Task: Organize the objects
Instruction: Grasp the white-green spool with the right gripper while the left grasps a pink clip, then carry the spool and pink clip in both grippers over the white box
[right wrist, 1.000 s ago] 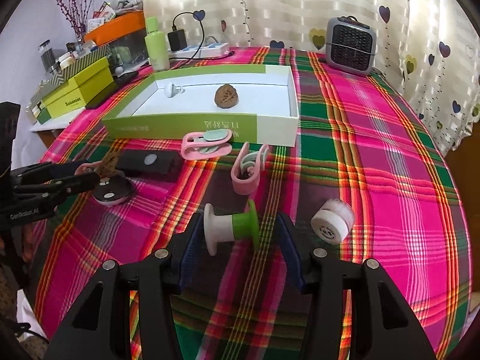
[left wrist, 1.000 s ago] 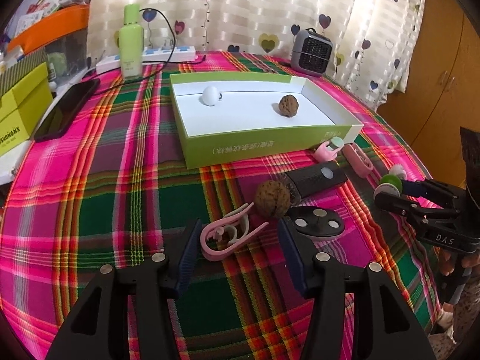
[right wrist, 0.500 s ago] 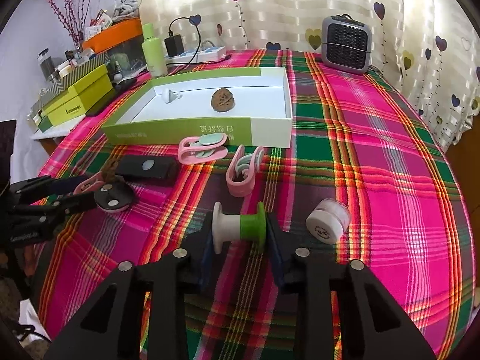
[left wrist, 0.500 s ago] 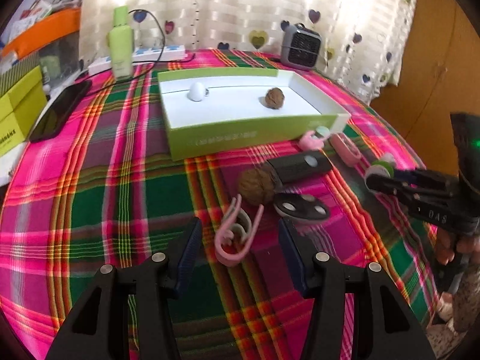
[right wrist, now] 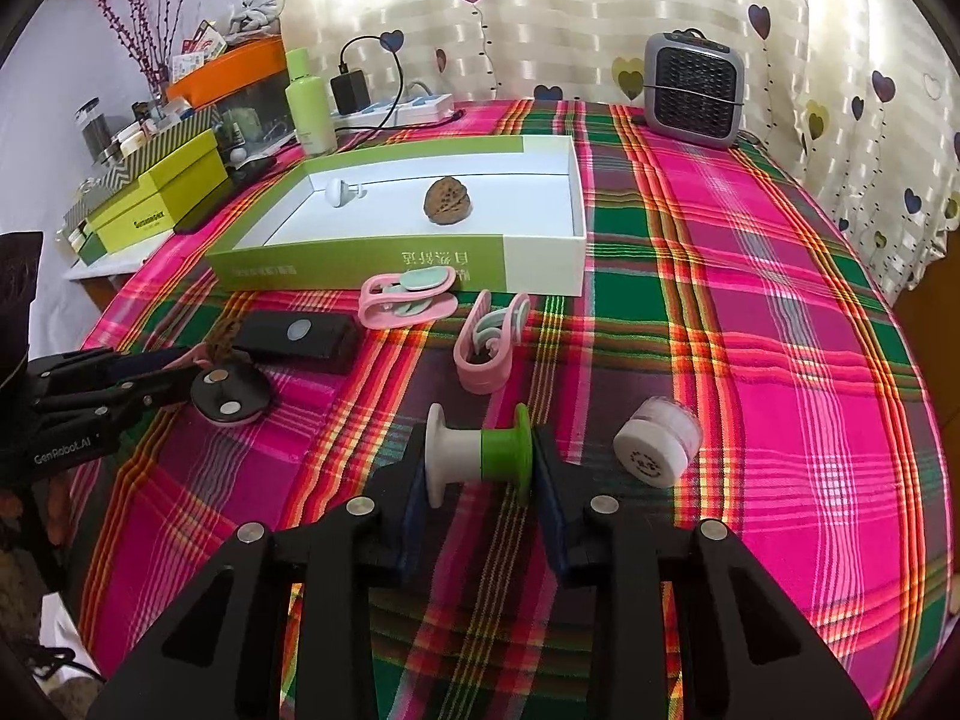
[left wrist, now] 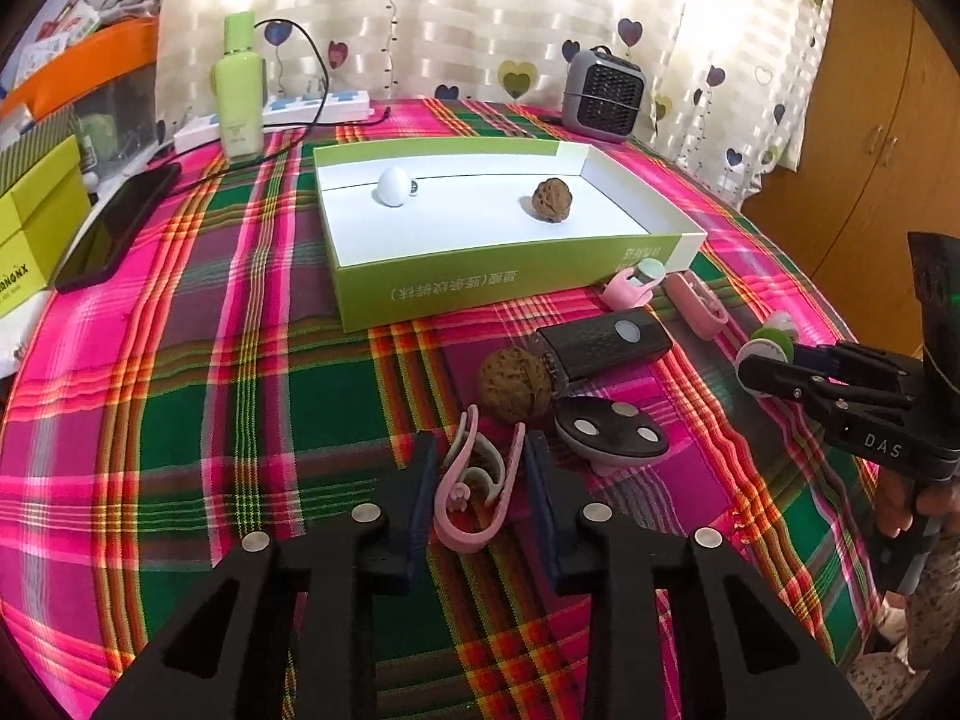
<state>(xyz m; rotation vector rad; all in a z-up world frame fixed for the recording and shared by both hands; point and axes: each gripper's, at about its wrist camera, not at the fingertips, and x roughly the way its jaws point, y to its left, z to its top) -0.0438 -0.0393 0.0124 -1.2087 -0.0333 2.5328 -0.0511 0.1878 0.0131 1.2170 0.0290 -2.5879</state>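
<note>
Left gripper [left wrist: 480,492]: jaws closing around a pink clip [left wrist: 474,492] that lies on the plaid tablecloth [left wrist: 180,408]; right pad at the clip's arm, left pad close beside it, firm contact hard to confirm. Just ahead of the fingertips, a walnut [left wrist: 516,384]; touching it on the right, a dark oval disc with three silver dots [left wrist: 612,435]. Beyond the walnut, a black remote [left wrist: 606,342].

Right gripper [right wrist: 480,480]: narrow, clamped on a white-and-green spool [right wrist: 477,462], pads against both end flanges. Spool lies on its side on the cloth. Just right of the fingers, a small white round jar [right wrist: 657,441], lying tipped. Ahead, a second pink clip [right wrist: 489,348], and farther on a third pink clip [right wrist: 408,297] against the near wall of the green tray [right wrist: 360,267].

Tray sits well ahead of both grippers, centre of the table. Inside it: a second walnut [right wrist: 447,198] and a small white knob-like piece [right wrist: 339,192], apart from each other.

Far end, beyond the tray: a grey heater [right wrist: 693,90], a green bottle [right wrist: 309,102], a power strip [right wrist: 408,108].
</note>
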